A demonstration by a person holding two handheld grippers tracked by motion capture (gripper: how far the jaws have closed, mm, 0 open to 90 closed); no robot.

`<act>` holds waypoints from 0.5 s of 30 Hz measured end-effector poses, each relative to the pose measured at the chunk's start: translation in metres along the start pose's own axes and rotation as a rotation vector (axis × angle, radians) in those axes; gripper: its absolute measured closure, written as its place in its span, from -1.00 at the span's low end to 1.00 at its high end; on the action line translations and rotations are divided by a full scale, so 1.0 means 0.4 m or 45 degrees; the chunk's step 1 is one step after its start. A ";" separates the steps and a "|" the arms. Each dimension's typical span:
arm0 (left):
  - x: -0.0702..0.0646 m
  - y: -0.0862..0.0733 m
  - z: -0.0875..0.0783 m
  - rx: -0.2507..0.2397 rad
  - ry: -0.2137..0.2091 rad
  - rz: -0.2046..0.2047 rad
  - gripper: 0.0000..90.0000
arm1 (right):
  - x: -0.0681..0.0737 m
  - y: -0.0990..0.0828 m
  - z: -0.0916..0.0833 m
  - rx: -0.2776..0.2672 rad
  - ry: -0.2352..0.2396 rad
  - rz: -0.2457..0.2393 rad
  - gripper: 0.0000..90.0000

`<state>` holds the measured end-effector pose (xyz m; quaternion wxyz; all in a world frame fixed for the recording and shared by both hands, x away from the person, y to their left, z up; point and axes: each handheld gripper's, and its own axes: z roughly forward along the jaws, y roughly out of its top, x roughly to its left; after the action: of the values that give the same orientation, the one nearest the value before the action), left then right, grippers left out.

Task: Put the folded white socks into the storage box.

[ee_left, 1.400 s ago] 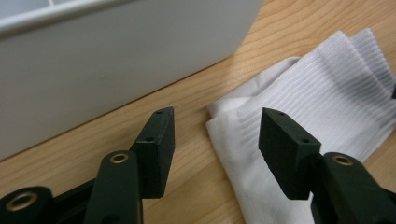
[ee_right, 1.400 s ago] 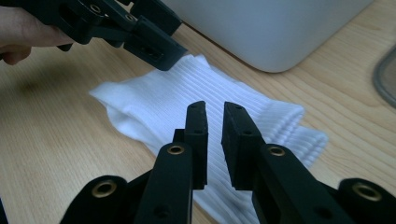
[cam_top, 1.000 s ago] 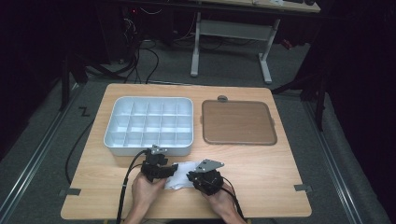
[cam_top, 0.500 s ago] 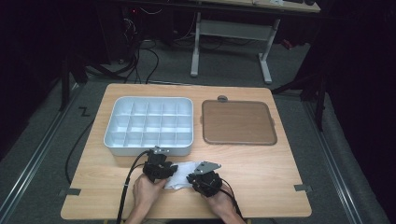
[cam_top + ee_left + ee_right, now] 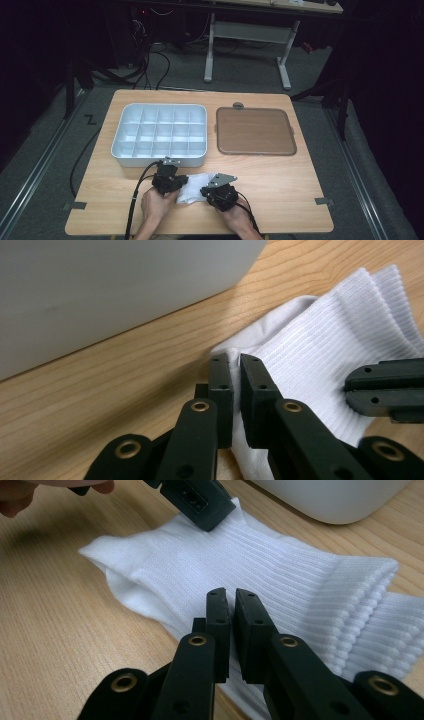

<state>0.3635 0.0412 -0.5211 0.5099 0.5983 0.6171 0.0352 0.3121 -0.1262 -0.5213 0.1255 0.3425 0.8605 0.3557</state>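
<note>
Both jaw pairs are pinched on the white sock [image 5: 192, 187] near the table's [image 5: 280, 185] front edge, the left gripper [image 5: 234, 390] having just closed on it opposite the right gripper [image 5: 231, 630], so gripping looks done, while the compartment tray [image 5: 160, 135] holds nothing yet.

white sock [image 5: 320, 355] cut off at frame edge, grey tray [image 5: 100, 290] mostly cropped

Compartment tray [image 5: 159, 131] blocks ahead (close), bare tabletop [image 5: 285, 185] rightward, brown mat [image 5: 254, 131] beyond
</note>
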 end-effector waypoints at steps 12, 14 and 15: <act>-0.012 0.022 -0.044 -0.012 -0.085 -0.068 0.90 | 0.000 0.004 0.000 0.016 0.010 -0.003 0.92; -0.012 0.025 -0.046 -0.013 -0.094 -0.076 0.90 | 0.000 0.006 0.001 0.021 0.014 -0.009 0.92; -0.012 0.026 -0.047 -0.015 -0.101 -0.088 0.90 | 0.001 0.007 0.001 0.023 0.013 -0.008 0.93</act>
<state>0.3572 0.0512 -0.5024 0.5383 0.5746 0.6165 -0.0024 0.3133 -0.1242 -0.5199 0.1190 0.3389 0.8655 0.3492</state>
